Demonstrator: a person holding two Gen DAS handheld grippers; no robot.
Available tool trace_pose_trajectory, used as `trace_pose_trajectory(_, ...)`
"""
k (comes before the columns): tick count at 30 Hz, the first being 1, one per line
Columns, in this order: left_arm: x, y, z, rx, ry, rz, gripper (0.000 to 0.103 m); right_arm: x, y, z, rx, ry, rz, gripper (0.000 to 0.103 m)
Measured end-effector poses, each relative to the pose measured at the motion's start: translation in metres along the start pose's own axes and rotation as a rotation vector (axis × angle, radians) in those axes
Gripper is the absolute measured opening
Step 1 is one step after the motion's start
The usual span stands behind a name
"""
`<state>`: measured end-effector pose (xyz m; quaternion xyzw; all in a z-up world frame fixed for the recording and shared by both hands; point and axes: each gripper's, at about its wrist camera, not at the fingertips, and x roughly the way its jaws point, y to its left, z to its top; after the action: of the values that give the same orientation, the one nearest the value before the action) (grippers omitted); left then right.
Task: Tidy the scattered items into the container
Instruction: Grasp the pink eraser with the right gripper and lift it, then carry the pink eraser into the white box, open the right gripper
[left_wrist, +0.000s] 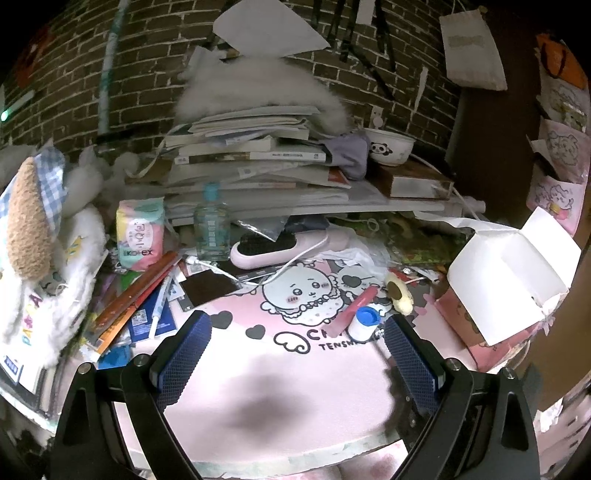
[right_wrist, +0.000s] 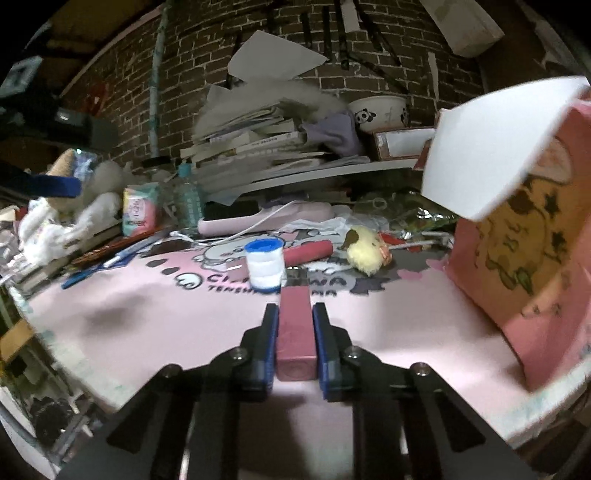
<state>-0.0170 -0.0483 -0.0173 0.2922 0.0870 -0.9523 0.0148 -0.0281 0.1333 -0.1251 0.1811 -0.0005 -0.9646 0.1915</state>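
**Right gripper clamps a pink stick above the desk mat**

The right gripper (right_wrist: 294, 314) points slightly downward across the pink desk mat (right_wrist: 155, 317), its blue-padded jaws pressed against both long sides of a dusty-pink rectangular stick (right_wrist: 294, 332) that runs forward between them. The stick's front end reaches toward a small white jar with a blue lid (right_wrist: 265, 265), which stands upright near the middle of the mat. Behind the jar lies a red tube (right_wrist: 310, 250), and beside that a yellow plush toy (right_wrist: 364, 251).

The container, a pink cartoon-printed box (right_wrist: 517, 236) with white flaps (right_wrist: 491, 147) standing open, sits at the right edge of the desk, near the right gripper and to its right.

The left gripper (left_wrist: 297, 343) hangs over the near edge of the desk, tilted more steeply down, its jaws spread wide with nothing between them. From its view the jar, red tube and plush cluster just beyond its right finger (left_wrist: 410, 358), with the box at the far right.

The back edge of the desk is crowded: a stack of books (left_wrist: 251, 155), a panda bowl (left_wrist: 389, 146), a clear bottle (left_wrist: 211, 225) and a pink hairbrush (left_wrist: 277, 247).
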Motion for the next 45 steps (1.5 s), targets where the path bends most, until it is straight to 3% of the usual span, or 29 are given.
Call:
trace_pose_trajectory(14,0.002,-0.001,-0.002,0.004,0.017,0.012,0.094,0.016,0.005,-0.007,-0.060,-0.106,-0.006,0.017)
trace_pose_trajectory(21,0.001,-0.001,-0.003,-0.002,0.016,0.006,0.094,0.013,0.000,-0.001,-0.057,-0.084,0.015,0.015)
trace_pose_trajectory(30,-0.002,0.004,-0.004,-0.017,0.006,0.000,0.094,-0.009,0.020,0.022,-0.191,-0.173,0.032,0.015)
trace_pose_trajectory(37,-0.001,0.009,-0.006,-0.029,0.014,0.005,0.094,0.007,0.016,0.011,-0.141,-0.073,0.066,0.015)
trace_pose_trajectory(45,0.000,0.006,-0.006,-0.019,0.026,0.013,0.094,0.008,0.012,-0.009,-0.103,-0.078,0.073,0.015)
